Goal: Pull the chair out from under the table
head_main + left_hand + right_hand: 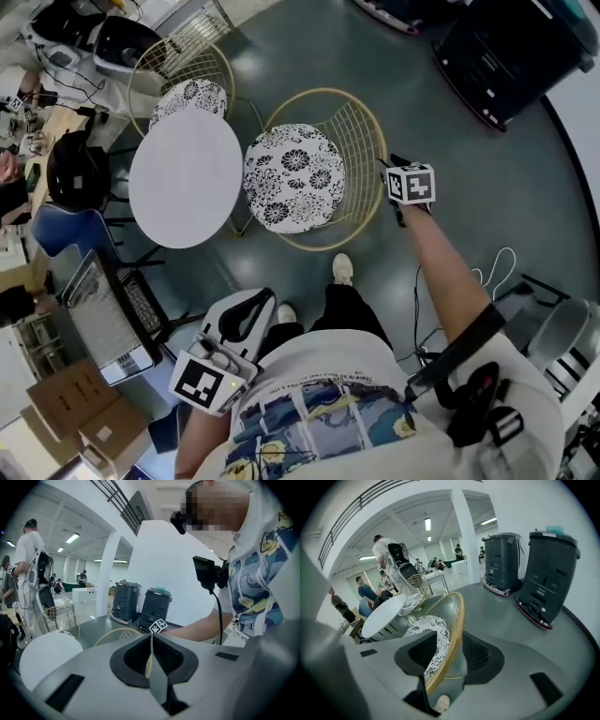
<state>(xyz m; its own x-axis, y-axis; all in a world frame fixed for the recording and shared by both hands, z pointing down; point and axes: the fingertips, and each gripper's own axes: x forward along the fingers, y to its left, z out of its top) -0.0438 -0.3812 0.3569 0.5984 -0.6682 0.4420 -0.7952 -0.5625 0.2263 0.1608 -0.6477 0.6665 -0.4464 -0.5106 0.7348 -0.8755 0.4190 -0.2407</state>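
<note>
The gold wire chair (361, 141) with a floral cushion (293, 176) stands beside the round white table (185, 178), its seat edge close to the tabletop. My right gripper (392, 173) is at the chair's back rim on the right side. In the right gripper view that gold rim (454, 611) runs between the jaws of the right gripper (450, 635), which stand open with gaps on both sides. My left gripper (253, 309) is low near the person's body, away from the chair. In its own view the left gripper (151, 639) is shut and holds nothing.
A second wire chair (190, 94) stands behind the table. Dark bins (543, 573) line the far side of the grey floor. A laptop (103, 319), cardboard boxes (80, 408) and a blue chair (66, 230) crowd the left. The person's shoe (343, 269) is just in front of the chair.
</note>
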